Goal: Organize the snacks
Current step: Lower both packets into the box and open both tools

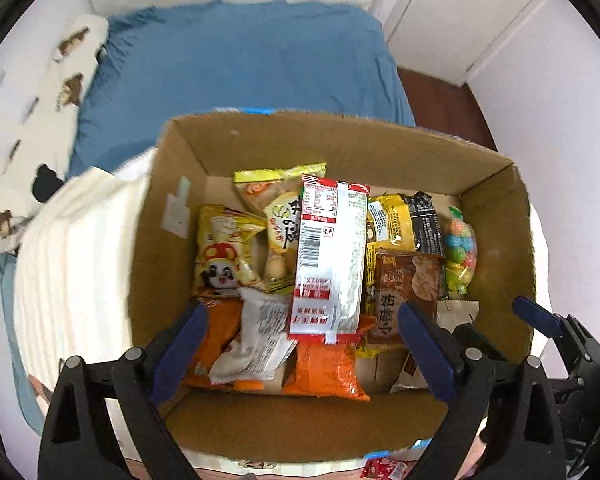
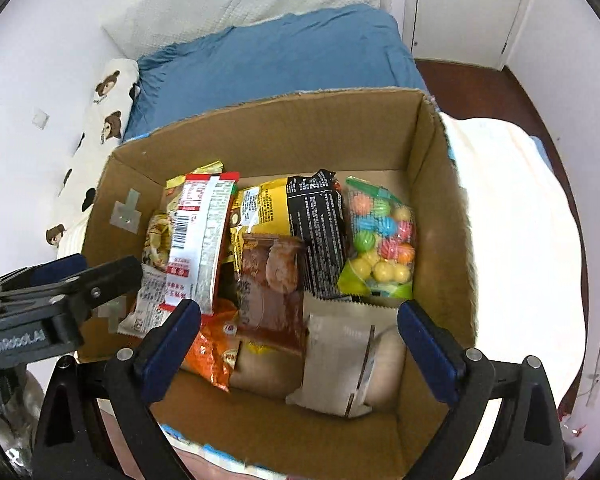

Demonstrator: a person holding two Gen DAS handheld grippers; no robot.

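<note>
A cardboard box [image 1: 340, 132] [image 2: 260, 116] sits on a bed and holds several snack packets. A red-and-white packet [image 1: 328, 256] [image 2: 200, 240] lies on top of the pile. Around it are a yellow panda packet [image 1: 224, 252], orange packets [image 1: 324, 372], a white packet [image 1: 256, 344], a brown packet [image 2: 272, 280], a black-and-yellow packet [image 2: 300, 220] and a bag of coloured candy balls [image 2: 380, 236]. My left gripper [image 1: 302, 312] hangs open above the pile with nothing in its jaws. My right gripper [image 2: 299, 307] is open over a beige paper packet [image 2: 340, 360], holding nothing.
The box rests on a white blanket [image 1: 72, 264] over a blue sheet [image 1: 240, 68]. A bear-print pillow [image 1: 68, 68] lies along the left wall. A small red packet [image 1: 384, 469] lies outside the box's near wall. Wooden floor [image 2: 480, 76] and white doors are at the right.
</note>
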